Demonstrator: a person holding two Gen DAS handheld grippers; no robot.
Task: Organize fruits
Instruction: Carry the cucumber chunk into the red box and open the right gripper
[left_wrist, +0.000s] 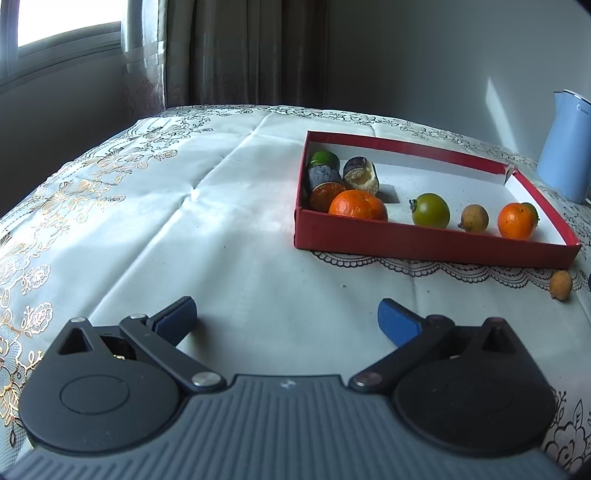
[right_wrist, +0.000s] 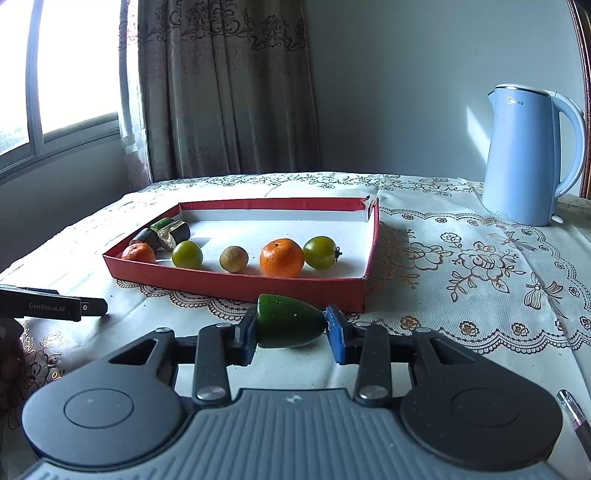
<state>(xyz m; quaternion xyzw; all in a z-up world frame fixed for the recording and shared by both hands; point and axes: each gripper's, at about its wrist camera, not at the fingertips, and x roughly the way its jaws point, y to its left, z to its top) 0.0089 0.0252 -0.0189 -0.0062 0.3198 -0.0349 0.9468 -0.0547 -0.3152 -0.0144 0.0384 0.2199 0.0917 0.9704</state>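
My right claw (right_wrist: 290, 330) is squeezed tight on a green pointy fruit piece (right_wrist: 290, 321). The blue pads (right_wrist: 338, 330) press it from both sides. It hangs just in front of the near wall of the red box (right_wrist: 236, 286), low over the flowery tablecloth (right_wrist: 461, 266).

My left claw (left_wrist: 288, 319) is wide open and holds nothing. Its two blue pads (left_wrist: 397, 321) are far apart over the white cloth (left_wrist: 221, 221). The red box (left_wrist: 424, 243) is ahead of it and to the right.

Inside the box, fruits sit in a row by the near wall. From my right claw I see a small orange (right_wrist: 138, 253) on the left, then a green round fruit (right_wrist: 187, 254), a little brown fruit (right_wrist: 233, 259), a big orange (right_wrist: 282, 257) and another green round fruit (right_wrist: 320, 253). The last two look like they touch. Some dark cut pieces (right_wrist: 166, 232) lie in the far left corner.

One small yellow-brown fruit (left_wrist: 560, 285) lies on the cloth outside the box, near its right corner.

A light blue kettle (right_wrist: 528, 158) stands far right on the table, well apart from the box. The tip of my left claw (right_wrist: 55, 306) pokes in at the left edge.
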